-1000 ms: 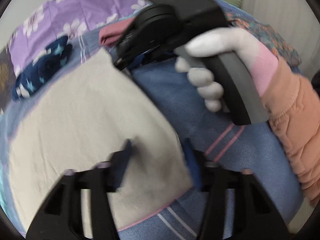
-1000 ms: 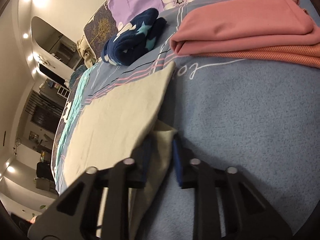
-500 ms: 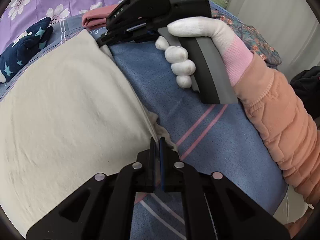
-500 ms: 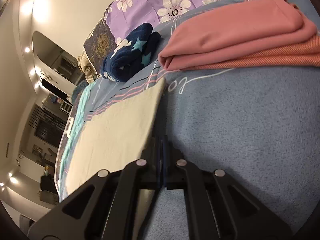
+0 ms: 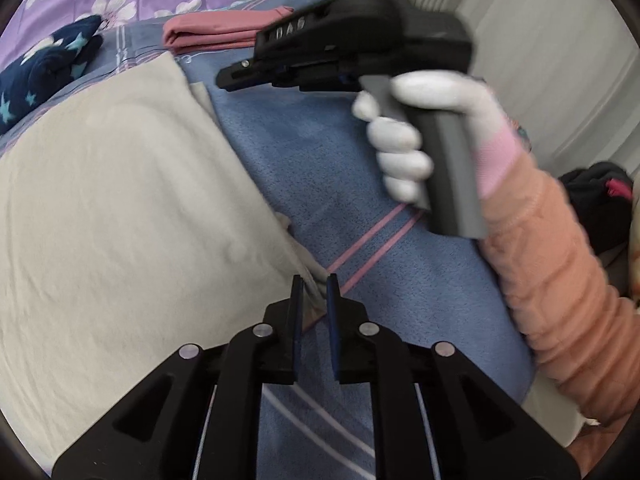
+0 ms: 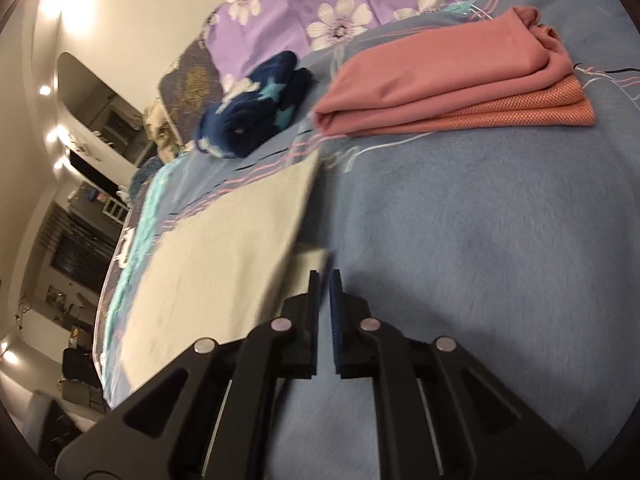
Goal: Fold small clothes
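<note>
A cream cloth [image 5: 120, 200] lies folded flat on the blue blanket [image 5: 304, 168], with a lower layer peeking out along its right edge. My left gripper [image 5: 314, 284] sits at its near right corner. The jaws are opening, and the cloth's corner lies loose in the narrow gap. In the right wrist view the cream cloth [image 6: 224, 248] lies left of my right gripper [image 6: 323, 276]. Those jaws are opening a slit with nothing between them, just off the lower layer's corner. A white-gloved hand [image 5: 400, 140] holds the right gripper [image 5: 228, 78] above the blanket.
A folded pink and orange stack [image 6: 440, 88] and a rolled navy star-print garment [image 6: 256, 108] lie at the far side, before purple floral bedding [image 6: 320, 4]. An orange sleeve [image 5: 560, 272] crosses the right side. A dark bag [image 5: 596, 192] sits beyond the bed's edge.
Both grippers closed at the cloth's right edge, then parted slightly. The right gripper has drawn back off the cloth's far corner and risen above the blanket.
</note>
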Tool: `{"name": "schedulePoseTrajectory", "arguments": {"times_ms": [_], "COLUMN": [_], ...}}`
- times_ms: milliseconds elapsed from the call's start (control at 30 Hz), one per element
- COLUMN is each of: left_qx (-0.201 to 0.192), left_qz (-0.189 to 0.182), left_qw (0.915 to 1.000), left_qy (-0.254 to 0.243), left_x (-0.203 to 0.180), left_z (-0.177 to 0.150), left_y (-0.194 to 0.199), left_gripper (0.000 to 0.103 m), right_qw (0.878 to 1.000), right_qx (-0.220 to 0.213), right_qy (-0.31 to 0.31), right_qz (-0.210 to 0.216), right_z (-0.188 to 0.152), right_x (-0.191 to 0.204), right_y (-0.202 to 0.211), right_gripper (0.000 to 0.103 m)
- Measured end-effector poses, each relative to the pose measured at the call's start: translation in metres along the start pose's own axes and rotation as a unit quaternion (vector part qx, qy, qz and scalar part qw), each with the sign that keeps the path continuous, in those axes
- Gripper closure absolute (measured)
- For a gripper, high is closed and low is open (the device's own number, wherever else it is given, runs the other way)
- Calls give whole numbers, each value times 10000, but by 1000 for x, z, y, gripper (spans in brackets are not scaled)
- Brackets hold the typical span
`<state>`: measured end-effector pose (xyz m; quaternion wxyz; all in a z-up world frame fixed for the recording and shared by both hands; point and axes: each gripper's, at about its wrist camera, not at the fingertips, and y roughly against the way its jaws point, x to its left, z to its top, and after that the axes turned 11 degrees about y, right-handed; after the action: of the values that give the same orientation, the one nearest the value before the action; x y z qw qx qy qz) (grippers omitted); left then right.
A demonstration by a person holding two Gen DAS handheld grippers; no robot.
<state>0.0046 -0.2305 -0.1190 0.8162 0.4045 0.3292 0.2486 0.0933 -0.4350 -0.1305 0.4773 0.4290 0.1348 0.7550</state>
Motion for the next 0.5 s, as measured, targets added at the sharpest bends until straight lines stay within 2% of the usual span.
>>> {"name": "schedulePoseTrajectory", "arguments": {"times_ms": [100,133,167,200,267,300,367,467,500], "left_qx": [-8,-31,2,56,-1,-88,-274,-629,-794], "left_qz": [88,63,-70,-196,-143,-106,-114,1,124], "left_qw": [10000,10000,10000,9998,9997,9996,9994,9979,9959], "left_qy": [37,11,-25,-52,-179,-240,-199,157,413], "left_x": [-3,-5,-8,-10,-13,-12,-2,30,49], "left_z": [-1,-2,-5,-9,-18,-25,-37,-57,-65], "left_y": [-6,-4,-1,2,11,19,37,71,85], "left_gripper": [92,91,82,77,74,66,62,62,61], "right_qw": [9995,9988,9974,9964,9962,9960,9940,9918,9914], "right_qx": [265,455,623,619,551,511,352,191,175], "right_qy": [80,152,269,402,376,280,290,529,589], "right_qz": [160,13,-242,-408,-561,-678,-999,-1146,-1152], "right_z": [-16,-20,-25,-28,-27,-26,-22,-14,-13], "right_x": [12,14,16,19,23,25,34,55,61], "right_y": [-7,-14,-20,-22,-16,-11,2,18,20], "right_gripper": [95,93,96,98,99,99,93,91,90]}}
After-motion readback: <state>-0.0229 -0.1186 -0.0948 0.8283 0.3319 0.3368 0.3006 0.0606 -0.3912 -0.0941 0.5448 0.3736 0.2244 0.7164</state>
